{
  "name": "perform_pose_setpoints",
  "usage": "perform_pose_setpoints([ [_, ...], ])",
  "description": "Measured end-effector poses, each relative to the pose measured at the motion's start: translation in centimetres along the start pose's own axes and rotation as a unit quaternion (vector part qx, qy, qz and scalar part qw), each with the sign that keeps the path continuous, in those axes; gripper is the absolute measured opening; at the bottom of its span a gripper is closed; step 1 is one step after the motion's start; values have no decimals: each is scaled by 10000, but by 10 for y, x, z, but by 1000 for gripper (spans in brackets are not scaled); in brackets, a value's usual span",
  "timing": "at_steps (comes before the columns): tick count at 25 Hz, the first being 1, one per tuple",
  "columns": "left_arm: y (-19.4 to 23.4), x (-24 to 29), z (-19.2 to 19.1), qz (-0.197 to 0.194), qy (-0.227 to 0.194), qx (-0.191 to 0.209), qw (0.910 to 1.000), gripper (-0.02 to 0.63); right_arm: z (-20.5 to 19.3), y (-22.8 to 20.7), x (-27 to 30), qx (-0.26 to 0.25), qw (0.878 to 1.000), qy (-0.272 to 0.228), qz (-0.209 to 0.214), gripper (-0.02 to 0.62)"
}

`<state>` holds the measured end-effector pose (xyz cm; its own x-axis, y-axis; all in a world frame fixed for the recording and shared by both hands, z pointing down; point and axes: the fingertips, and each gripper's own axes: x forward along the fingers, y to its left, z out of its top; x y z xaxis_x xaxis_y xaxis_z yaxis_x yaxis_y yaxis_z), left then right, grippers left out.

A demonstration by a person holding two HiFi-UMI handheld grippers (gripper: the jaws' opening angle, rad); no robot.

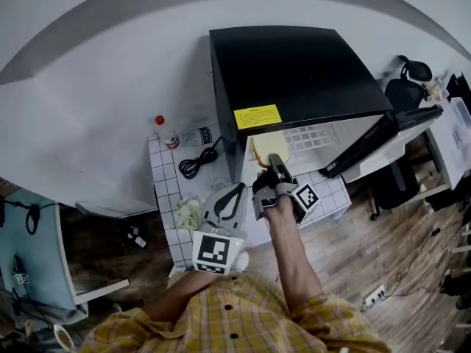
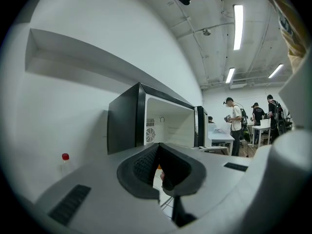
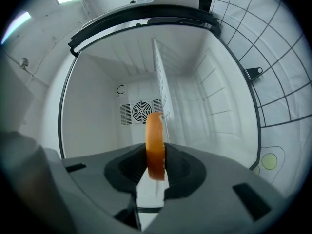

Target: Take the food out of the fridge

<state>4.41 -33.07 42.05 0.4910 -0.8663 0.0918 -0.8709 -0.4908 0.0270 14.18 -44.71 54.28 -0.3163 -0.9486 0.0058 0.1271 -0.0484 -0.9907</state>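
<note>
A small black fridge (image 1: 294, 72) stands with its door (image 1: 383, 134) swung open to the right. My right gripper (image 1: 274, 165) reaches into the white inside of the fridge (image 3: 97, 111). Its jaws are shut on a flat orange piece of food (image 3: 155, 145), seen edge-on and upright between the pads. In the head view the food (image 1: 259, 148) shows yellowish at the fridge mouth. My left gripper (image 1: 234, 194) hangs back left of the opening, jaws shut and holding nothing (image 2: 159, 165). It looks toward the fridge (image 2: 146, 123).
A red-capped bottle (image 1: 165, 132), a black cable (image 1: 197, 162) and a pale green lump (image 1: 188, 213) lie on the white tiled mat left of the fridge. A fan grille (image 3: 141, 112) sits in the back wall. Several people (image 2: 236, 126) stand far off.
</note>
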Motion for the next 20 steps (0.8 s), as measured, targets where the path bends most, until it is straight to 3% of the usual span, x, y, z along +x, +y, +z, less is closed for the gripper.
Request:
perform_pose_setpoints([
  [6, -4, -1, 0, -51, 5, -24, 10000, 8, -7, 14, -18, -217, 9997, 46, 68, 92],
  [12, -10, 0, 4, -121, -46, 45, 9999, 8, -18, 40, -38, -1354, 9906, 191, 27, 92],
  [15, -11, 0, 6, -135, -77, 38, 9999, 8, -23, 53, -47, -2177, 9758, 188, 21, 93],
  [20, -14, 0, 7, -190, -97, -3, 9998, 6, -34, 70, -61, -3547, 9345, 283, -96, 94],
])
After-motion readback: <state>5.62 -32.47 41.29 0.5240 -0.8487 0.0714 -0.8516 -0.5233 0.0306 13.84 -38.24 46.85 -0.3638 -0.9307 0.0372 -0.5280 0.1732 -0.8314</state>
